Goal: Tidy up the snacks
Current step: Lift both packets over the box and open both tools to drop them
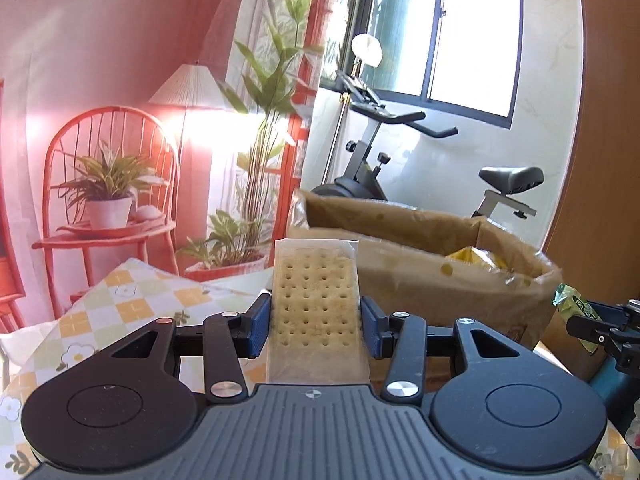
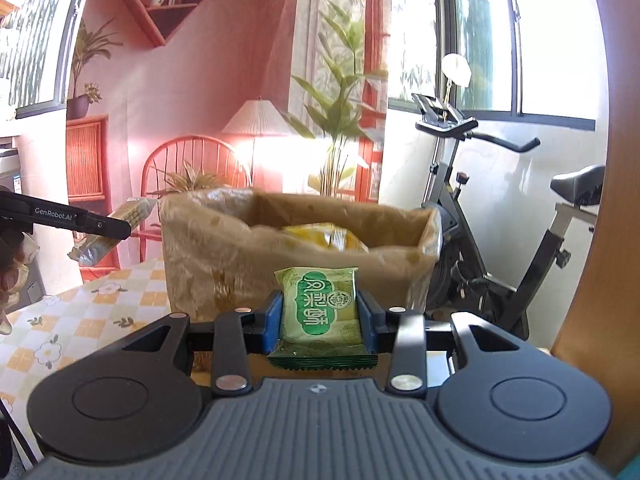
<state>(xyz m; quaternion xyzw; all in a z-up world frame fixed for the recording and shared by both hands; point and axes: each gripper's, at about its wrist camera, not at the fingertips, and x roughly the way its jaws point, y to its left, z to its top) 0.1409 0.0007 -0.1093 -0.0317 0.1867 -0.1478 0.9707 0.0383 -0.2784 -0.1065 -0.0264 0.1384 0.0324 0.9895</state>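
Note:
My left gripper (image 1: 315, 320) is shut on a clear-wrapped cracker packet (image 1: 316, 300), held upright above the table, left of a brown cardboard box (image 1: 420, 276). The box holds a yellow snack bag (image 1: 476, 258). My right gripper (image 2: 320, 320) is shut on a green snack packet (image 2: 320, 312), held just in front of the same box (image 2: 224, 256), where the yellow bag (image 2: 324, 236) shows inside. The left gripper with its cracker packet (image 2: 112, 232) appears at the left of the right wrist view. The right gripper with the green packet (image 1: 576, 308) shows at the right edge of the left wrist view.
The table carries a checkered floral cloth (image 1: 120, 304), also in the right wrist view (image 2: 80, 320). An exercise bike (image 2: 480, 208) stands behind the box by the window. A wooden panel (image 2: 600, 280) rises at the right. A printed backdrop with chair and plants hangs behind.

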